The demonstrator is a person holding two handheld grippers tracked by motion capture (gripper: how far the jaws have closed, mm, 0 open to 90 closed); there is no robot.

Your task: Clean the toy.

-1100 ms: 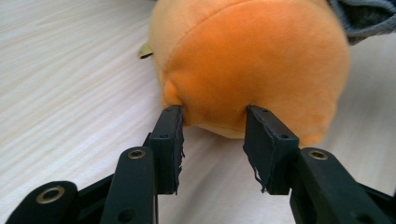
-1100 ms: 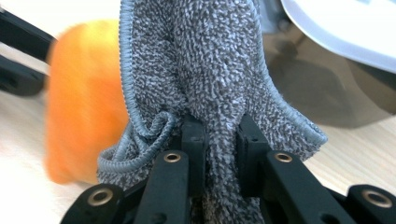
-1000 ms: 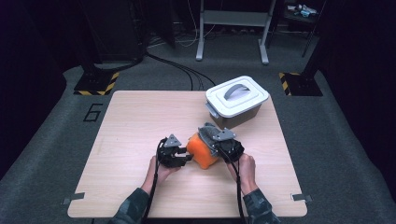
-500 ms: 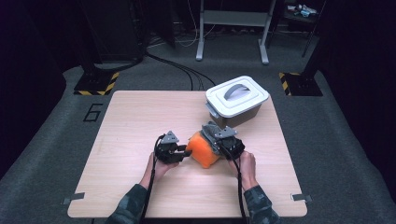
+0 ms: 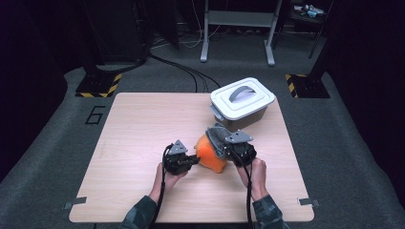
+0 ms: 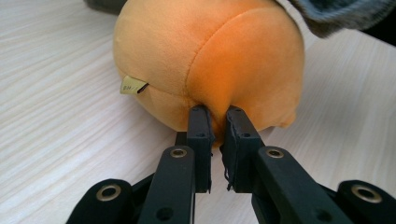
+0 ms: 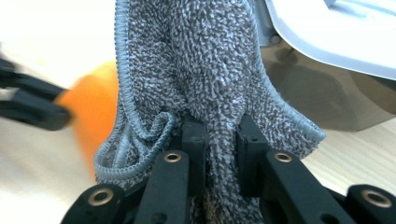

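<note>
1. Pale wooden table point(image 5: 133, 143) stands on grey floor in a dark room.
2. Orange plush toy point(image 5: 210, 153) lies between the two grippers, its rounded end facing the left gripper point(image 5: 191, 160); its long axis is hard to tell.
3. Left gripper's jaws have just been closing and now pinch a fold of the plush point(image 6: 210, 60).
4. Right gripper point(image 7: 219, 140) clamps a grey towel point(image 7: 201, 60) draped over the toy.
5. Just beyond the right gripper sits a lidded grey box point(image 5: 242, 102).

Both grippers, left gripper point(image 5: 195, 160) and right gripper point(image 5: 223, 149), are black, each with a grey three-cornered plate, a black cable and brass-ringed screw holes. The sleeves point(image 5: 139, 214) are camouflage green.
</note>
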